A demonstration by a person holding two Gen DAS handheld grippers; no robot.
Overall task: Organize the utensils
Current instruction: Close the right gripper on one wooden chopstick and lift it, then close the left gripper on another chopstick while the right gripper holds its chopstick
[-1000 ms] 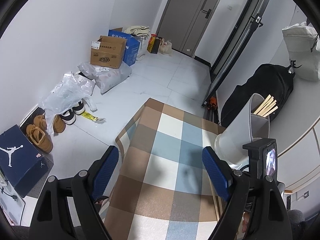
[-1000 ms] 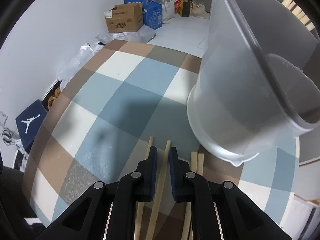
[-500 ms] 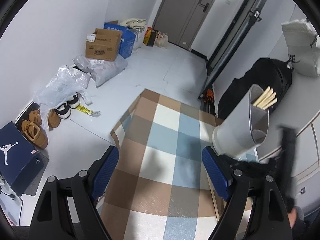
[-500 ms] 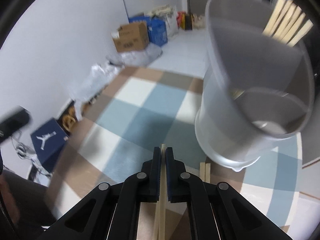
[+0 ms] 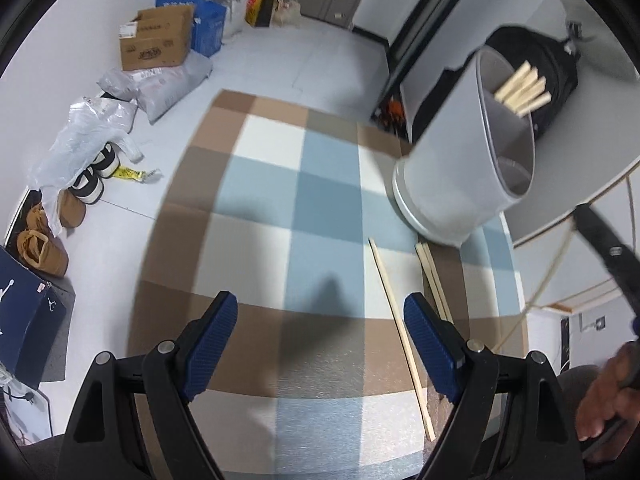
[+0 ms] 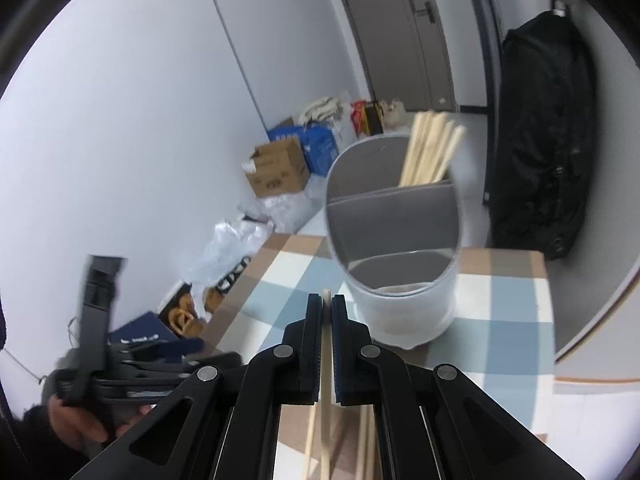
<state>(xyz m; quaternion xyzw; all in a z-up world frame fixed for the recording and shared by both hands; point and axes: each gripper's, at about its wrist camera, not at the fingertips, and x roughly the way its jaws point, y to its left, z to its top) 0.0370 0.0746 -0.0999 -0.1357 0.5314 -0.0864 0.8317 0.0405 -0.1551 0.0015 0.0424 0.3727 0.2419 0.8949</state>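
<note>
A grey divided utensil holder stands on the checked tablecloth; several wooden chopsticks stand in its far compartment. My right gripper is shut on one wooden chopstick, lifted and tilted just in front of the holder. My left gripper is open and empty above the cloth. In the left wrist view the holder is at the right, with one loose chopstick and a pair lying on the cloth below it.
The right gripper's black handle and hand show at the right of the left wrist view. Cardboard boxes, plastic bags and shoes lie on the floor left of the table. A black bag hangs behind the holder.
My right gripper closed on a chopstick and lifted it off the cloth, rising level with the holder's rim. My left gripper moved back and tilted down over the cloth.
</note>
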